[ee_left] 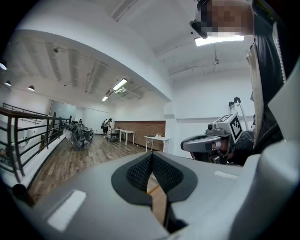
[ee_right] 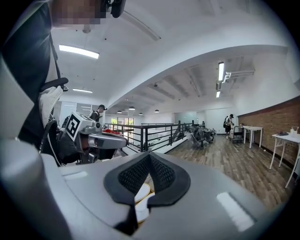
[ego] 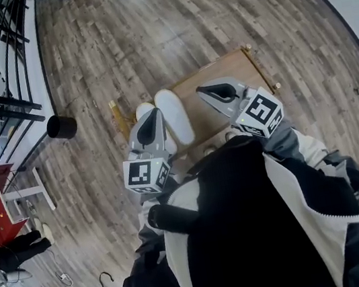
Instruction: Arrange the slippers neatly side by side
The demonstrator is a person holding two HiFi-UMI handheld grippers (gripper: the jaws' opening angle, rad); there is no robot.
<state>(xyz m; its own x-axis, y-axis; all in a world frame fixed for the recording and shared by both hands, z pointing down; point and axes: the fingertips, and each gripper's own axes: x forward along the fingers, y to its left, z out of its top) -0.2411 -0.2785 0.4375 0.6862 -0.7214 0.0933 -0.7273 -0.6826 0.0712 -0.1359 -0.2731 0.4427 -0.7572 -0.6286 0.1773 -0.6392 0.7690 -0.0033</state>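
slippers (ego: 175,118) lie close together below; left gripper (ego: 154,118) and right gripper (ego: 208,92), both closed and empty, should open before reaching down

One white slipper (ego: 175,118) lies flat and sole down on the left part of a wooden board (ego: 222,71), a long oval with its toe toward 12 o'clock, tilted slightly to 11. The other slipper (ego: 144,110), also white, sits just beside it at 9 o'clock, parallel and close enough that they seem to touch. Only its rounded toe end shows, a little short of its neighbour's toe.
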